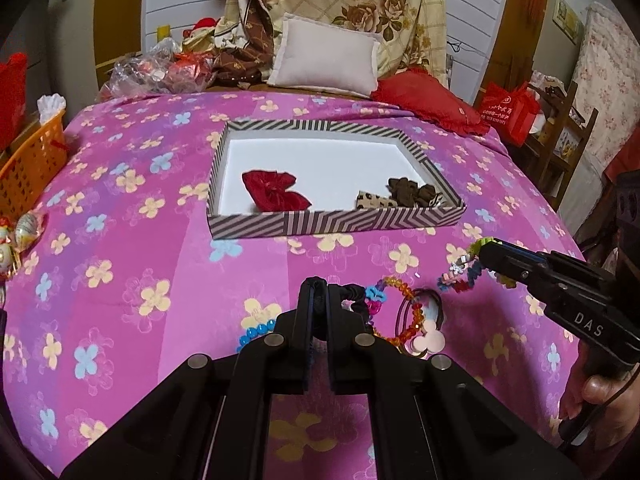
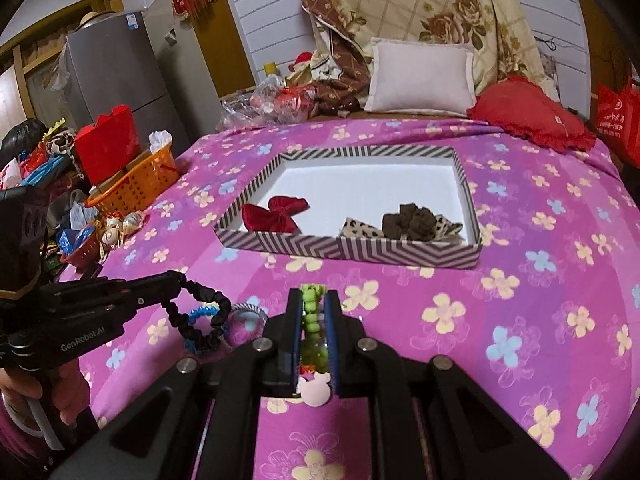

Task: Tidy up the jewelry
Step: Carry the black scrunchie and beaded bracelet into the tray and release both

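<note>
A striped shallow box (image 1: pixel 336 222) (image 2: pixel 348 250) lies on the pink flowered bed. It holds a red velvet bow (image 1: pixel 274 192) (image 2: pixel 276 212), a brown scrunchie (image 1: pixel 412 192) (image 2: pixel 416 222) and a leopard-print piece (image 1: pixel 376 201) (image 2: pixel 356 228). My left gripper (image 1: pixel 319 286) (image 2: pixel 176 282) is shut on a black scrunchie (image 1: pixel 354 294) (image 2: pixel 208 320), lifted a little off the bed. My right gripper (image 2: pixel 314 300) (image 1: pixel 482 252) is shut on a multicoloured bead bracelet (image 2: pixel 312 320) (image 1: pixel 460 276). An orange bead bracelet (image 1: pixel 404 312), a blue bead bracelet (image 1: pixel 256 332) and a pink mouse-shaped charm (image 1: pixel 430 340) (image 2: pixel 316 392) lie on the bed below.
An orange basket (image 1: pixel 32 164) (image 2: pixel 136 184) stands at the bed's left edge. A white pillow (image 1: pixel 324 60) and a red cushion (image 1: pixel 432 100) lie beyond the box. Clutter and a plastic bag (image 1: pixel 144 74) are at the back left.
</note>
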Demonstrator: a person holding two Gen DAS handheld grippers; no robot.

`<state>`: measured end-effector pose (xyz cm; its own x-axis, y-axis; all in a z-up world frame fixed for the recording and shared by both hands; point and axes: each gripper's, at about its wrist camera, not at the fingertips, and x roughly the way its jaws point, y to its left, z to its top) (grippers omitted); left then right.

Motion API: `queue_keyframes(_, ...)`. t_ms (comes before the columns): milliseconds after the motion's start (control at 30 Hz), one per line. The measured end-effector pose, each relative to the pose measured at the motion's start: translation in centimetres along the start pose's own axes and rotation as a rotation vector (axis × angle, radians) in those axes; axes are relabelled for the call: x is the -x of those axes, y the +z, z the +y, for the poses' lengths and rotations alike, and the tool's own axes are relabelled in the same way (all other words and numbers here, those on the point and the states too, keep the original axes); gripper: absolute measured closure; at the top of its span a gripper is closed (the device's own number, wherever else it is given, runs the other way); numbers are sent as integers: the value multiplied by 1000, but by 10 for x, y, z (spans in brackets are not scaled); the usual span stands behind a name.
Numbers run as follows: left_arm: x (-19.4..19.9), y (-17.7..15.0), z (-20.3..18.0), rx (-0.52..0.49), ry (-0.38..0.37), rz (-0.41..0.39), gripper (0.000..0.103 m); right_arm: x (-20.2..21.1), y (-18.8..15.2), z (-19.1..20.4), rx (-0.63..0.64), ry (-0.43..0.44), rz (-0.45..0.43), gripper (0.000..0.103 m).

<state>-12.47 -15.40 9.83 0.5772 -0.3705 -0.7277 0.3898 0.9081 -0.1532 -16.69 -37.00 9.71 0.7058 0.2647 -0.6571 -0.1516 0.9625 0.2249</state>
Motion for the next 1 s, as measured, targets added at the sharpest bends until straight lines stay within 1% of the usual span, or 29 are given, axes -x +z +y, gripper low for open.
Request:
queue_keyframes(300, 5, 12, -2, -12, 23, -18, 103, 10, 15, 3, 19, -14, -28, 92)
queue_keyframes(767, 1, 37, 2, -26, 56, -42, 103, 8, 35, 3, 38, -31, -37, 92)
queue_keyframes(833, 0, 40, 4, -20, 47, -44, 103, 7, 40, 1, 31, -26, -41, 92)
queue_keyframes(1000, -5, 51, 12, 8, -7, -31, 103, 4, 50, -5, 17, -10, -40, 92)
